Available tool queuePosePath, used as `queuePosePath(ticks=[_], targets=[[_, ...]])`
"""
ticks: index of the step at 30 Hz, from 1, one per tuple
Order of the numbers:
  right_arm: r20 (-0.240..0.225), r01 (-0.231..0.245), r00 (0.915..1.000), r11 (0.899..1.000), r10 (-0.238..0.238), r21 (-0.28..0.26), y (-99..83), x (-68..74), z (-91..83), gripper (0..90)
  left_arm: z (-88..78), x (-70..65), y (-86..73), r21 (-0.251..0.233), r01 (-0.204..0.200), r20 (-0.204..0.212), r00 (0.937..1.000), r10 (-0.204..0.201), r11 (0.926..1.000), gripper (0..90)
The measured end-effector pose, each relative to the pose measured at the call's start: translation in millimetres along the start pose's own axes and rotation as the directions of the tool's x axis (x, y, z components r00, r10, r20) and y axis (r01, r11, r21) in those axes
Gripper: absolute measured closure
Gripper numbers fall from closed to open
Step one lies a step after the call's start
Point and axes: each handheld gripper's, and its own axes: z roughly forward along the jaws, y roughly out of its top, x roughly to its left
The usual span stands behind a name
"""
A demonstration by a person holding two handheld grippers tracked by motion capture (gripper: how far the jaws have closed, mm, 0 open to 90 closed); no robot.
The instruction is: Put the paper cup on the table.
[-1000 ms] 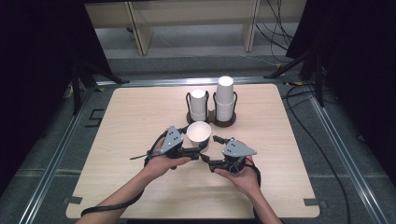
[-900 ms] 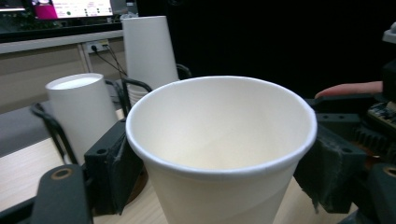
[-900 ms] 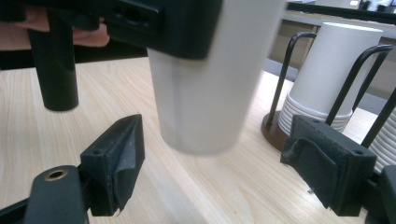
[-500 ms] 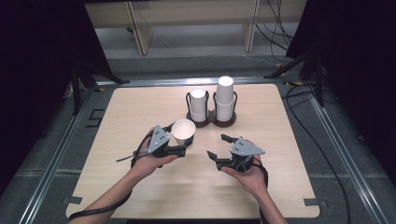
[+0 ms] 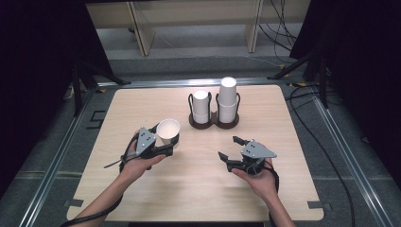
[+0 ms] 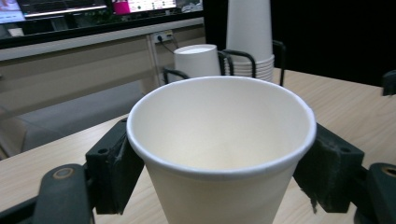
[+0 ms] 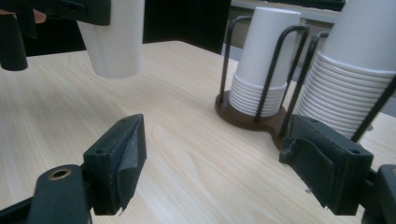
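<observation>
My left gripper (image 5: 166,142) is shut on a white paper cup (image 5: 168,130), upright with its mouth up, held clear above the left half of the table. Both black jaws press the cup (image 6: 219,140) from either side in the left gripper view. My right gripper (image 5: 230,150) is open with nothing between its jaws, low over the table right of centre. From the right gripper view the held cup (image 7: 114,37) hangs at the upper left. A dark double cup holder (image 5: 213,122) at the back middle carries a short stack of cups (image 5: 201,106) and a taller stack (image 5: 227,100).
The light wooden table (image 5: 198,189) sits inside a metal floor frame (image 5: 61,151). Cables (image 5: 293,99) trail over the grey floor on the right. A wooden shelf unit (image 5: 194,23) stands behind the table. Dark curtains hang on both sides.
My left gripper has carried the cup leftward, away from the right gripper. The right gripper has let go, opened and drifted right.
</observation>
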Motion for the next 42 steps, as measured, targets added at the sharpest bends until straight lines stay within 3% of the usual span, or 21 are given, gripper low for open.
queuePosePath(ticks=[1, 2, 3, 5, 6, 7, 10, 11, 13, 15, 16, 17, 18, 19, 22, 24, 38, 40, 42], targets=[[0.004, -0.005, 1.0, 1.0, 0.005, 0.01, -0.9, -0.5, -1.5, 21.4, -0.9, 2.0, -1.3, 0.006, -0.001, -0.009, 1.0, 0.001, 1.0, 22.7], [0.005, -0.007, 1.0, 1.0, 0.007, 0.008, -2.0, -1.1, -2.1, 21.5, 0.4, 18.1, 2.6, -0.012, -0.214, -0.013, 0.9768, 0.214, 0.9768, 22.7], [0.01, -0.004, 0.9999, 1.0, 0.004, 0.014, -2.9, -1.8, -3.2, 21.5, -2.6, 9.7, -3.2, 0.014, -0.065, -0.033, 0.9973, 0.065, 0.9978, 22.7], [0.02, 0.015, 0.9997, 1.0, -0.015, 0.014, -4.6, -4.2, -5.2, 21.5, -2.5, 16.6, -5.1, 0.014, -0.118, -0.042, 0.992, 0.119, 0.9929, 22.7], [0.008, -0.014, 0.9999, 1.0, 0.014, 0.008, -6.4, -3.4, -5.2, 21.5, -2.7, 21.0, -4.9, 0.016, -0.164, -0.05, 0.985, 0.165, 0.9863, 22.7], [-0.002, -0.025, 0.9997, 1.0, 0.025, 0.014, -7.2, -3.4, -5.7, 21.5, -3.4, 19.0, -7.5, 0.025, -0.11, -0.061, 0.9919, 0.111, 0.9936, 22.8], [0.011, -0.049, 0.9987, 0.998, 0.049, 0.033, -10.3, -3.4, -8.9, 21.5, -2.9, 23.7, -11.8, 0.039, -0.097, -0.092, 0.9907, 0.1, 0.9945, 22.8], [0.024, -0.003, 0.9997, 1.0, 0.002, 0.013, -11.6, -7.1, -8.7, 21.5, -2.7, 25.3, -12.5, 0.045, -0.104, -0.099, 0.9892, 0.108, 0.9935, 22.8], [0.026, -0.019, 0.9995, 0.999, 0.019, 0.029, -12.2, -6.2, -9.9, 21.5, -1.2, 27.5, -15.1, 0.056, -0.096, -0.117, 0.9879, 0.102, 0.9938, 22.8], [0.035, 0.01, 0.9993, 1.0, -0.011, 0.024, -12.9, -7.8, -9.3, 21.5, 0.9, 29.5, -17.6, 0.065, -0.091, -0.133, 0.9861, 0.099, 0.9938, 22.8], [0.027, -0.026, 0.9993, 0.999, 0.025, 0.035, -13.4, -5.9, -9.8, 21.5, 1.7, 30.1, -18.6, 0.07, -0.087, -0.135, 0.9861, 0.096, 0.9938, 22.8], [0.028, -0.03, 0.9992, 0.999, 0.029, 0.033, -13.4, -5.6, -9.6, 21.5, 2.4, 30.9, -19.9, 0.078, -0.084, -0.138, 0.9859, 0.095, 0.9934, 22.8], [0.028, -0.03, 0.9992, 0.999, 0.029, 0.033, -13.4, -5.6, -9.6, 21.5, 4.8, 24.5, -24.4, 0.069, 0.022, -0.153, 0.9882, -0.011, 0.9974, 22.8], [0.013, -0.058, 0.9982, 0.997, 0.058, 0.044, -13.6, -3.9, -9.6, 21.5, 6.0, 24.9, -26.1, 0.075, 0.028, -0.158, 0.9873, -0.015, 0.9968, 22.8], [0.035, -0.039, 0.9987, 0.999, 0.038, 0.027, -14.4, -5.0, -9.5, 21.5, 8.7, 27.1, -30.7, 0.095, 0.035, -0.171, 0.985, -0.018, 0.9948, 22.8], [0.018, -0.063, 0.9979, 0.997, 0.062, 0.039, -15.5, -4.5, -9.7, 21.5, 11.9, 28.4, -35.0, 0.096, 0.033, -0.186, 0.9824, -0.015, 0.9948, 22.7], [0.021, -0.069, 0.9975, 0.997, 0.068, 0.039, -15.5, -3.1, -9.7, 21.5, 19.3, 31.3, -42.4, 0.116, 0.052, -0.212, 0.9769, -0.026, 0.9919, 22.6], [0.022, -0.063, 0.9978, 0.997, 0.063, 0.038, -15.7, -3.6, -9.8, 21.5, 20.6, 31.4, -43.6, 0.106, 0.053, -0.215, 0.9763, -0.029, 0.993, 22.5], [0.029, -0.021, 0.9994, 0.999, 0.021, 0.026, -15.9, -5.7, -9.2, 21.5, 20.6, 31.4, -44.5, 0.112, 0.053, -0.217, 0.9757, -0.028, 0.9923, 22.5]])
